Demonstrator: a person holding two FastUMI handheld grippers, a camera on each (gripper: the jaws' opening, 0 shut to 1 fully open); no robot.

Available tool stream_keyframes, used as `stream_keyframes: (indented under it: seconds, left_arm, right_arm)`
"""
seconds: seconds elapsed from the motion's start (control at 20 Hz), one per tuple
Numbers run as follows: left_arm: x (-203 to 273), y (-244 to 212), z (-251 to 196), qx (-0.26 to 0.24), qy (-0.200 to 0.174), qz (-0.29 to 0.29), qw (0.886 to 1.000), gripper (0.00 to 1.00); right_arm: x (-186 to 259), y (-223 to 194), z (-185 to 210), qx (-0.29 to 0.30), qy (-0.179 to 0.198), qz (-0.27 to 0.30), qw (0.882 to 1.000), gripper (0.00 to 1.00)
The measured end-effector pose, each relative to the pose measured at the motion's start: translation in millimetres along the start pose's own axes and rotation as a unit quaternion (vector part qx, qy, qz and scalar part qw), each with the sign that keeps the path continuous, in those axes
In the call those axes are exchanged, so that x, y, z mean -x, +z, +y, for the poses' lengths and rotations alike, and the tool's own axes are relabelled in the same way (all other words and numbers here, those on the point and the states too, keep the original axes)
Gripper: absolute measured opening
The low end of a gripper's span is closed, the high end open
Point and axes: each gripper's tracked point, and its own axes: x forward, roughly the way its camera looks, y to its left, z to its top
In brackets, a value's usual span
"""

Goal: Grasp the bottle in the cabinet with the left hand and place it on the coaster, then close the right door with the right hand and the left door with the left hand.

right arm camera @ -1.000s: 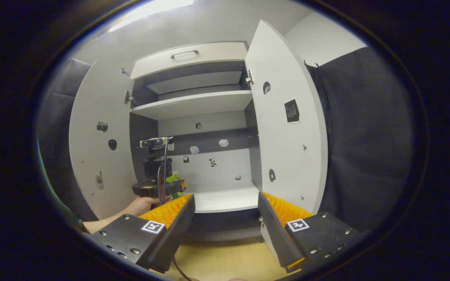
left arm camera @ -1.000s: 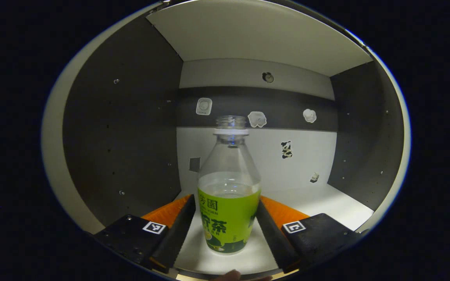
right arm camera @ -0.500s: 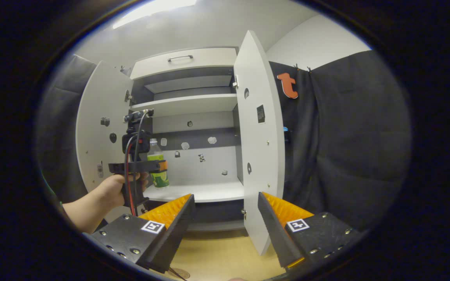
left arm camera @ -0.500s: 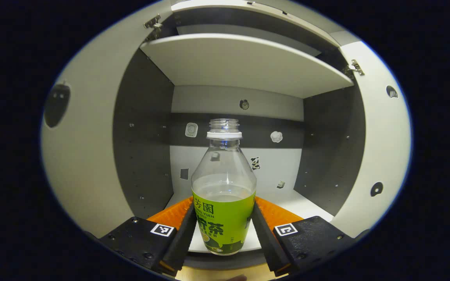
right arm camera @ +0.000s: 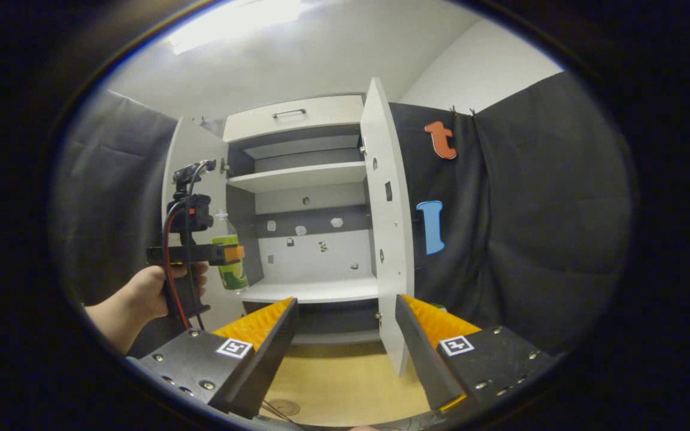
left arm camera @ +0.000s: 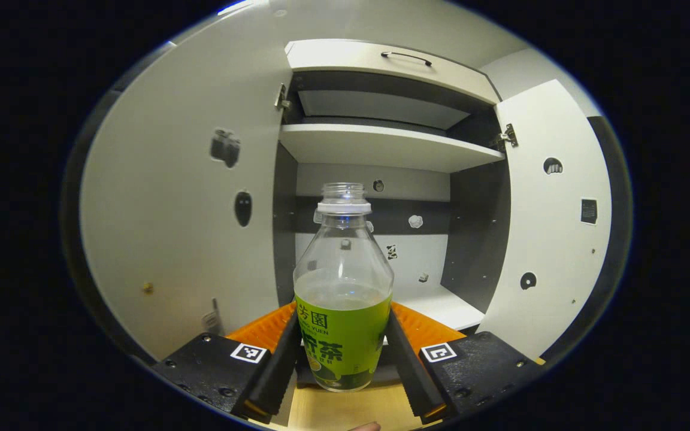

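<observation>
**Bottle held clear of the open cabinet**

The left gripper [left arm camera: 343,347] has its two fingers pinched onto the green-labelled lower half of the bottle [left arm camera: 343,299], one finger pressing each side. The bottle stands upright between them, uncapped, with clear liquid up to about the top of its label. In the right gripper view the same gripper shows out in front of the cabinet's left side, gripped by a hand [right arm camera: 153,293] with a red cable running down past it, and the bottle hangs in the air just in front of the cabinet's lower shelf [right arm camera: 312,291], not resting on it.

The right gripper [right arm camera: 345,335] is spread wide with nothing between its fingers, pointing toward the cabinet [right arm camera: 303,209] from farther back, over the wooden tabletop [right arm camera: 345,383].

Both cabinet doors stand open. The left door [left arm camera: 183,221] swings out beside the bottle, its inner face dotted with small stickers. The right door [right arm camera: 387,221] juts out edge-on toward the right gripper. Inside the cabinet, an upper shelf [left arm camera: 381,146] sits above the lower compartment, and a drawer front with a handle [left arm camera: 405,57] tops the cabinet. A round mark that may be the coaster [right arm camera: 285,407] lies on the tabletop in front of the cabinet, near the right gripper.
</observation>
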Motion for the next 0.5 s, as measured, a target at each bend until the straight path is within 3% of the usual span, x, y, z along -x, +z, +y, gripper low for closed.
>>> stream_keyframes:
  seconds: [0.25, 0.5]
  left_arm:
    - [63.1, -20.1, 20.0, -0.002, 0.024, 0.007, 1.000, 0.79]
    - [98.1, -61.3, 20.4, -0.010, 0.025, 0.018, 0.999, 0.79]
  right_arm:
    - [39.1, -9.9, 4.4, 0.000, 0.021, 0.001, 1.000, 0.98]
    - [46.7, -13.1, 4.5, -0.004, 0.028, -0.003, 1.000, 0.98]
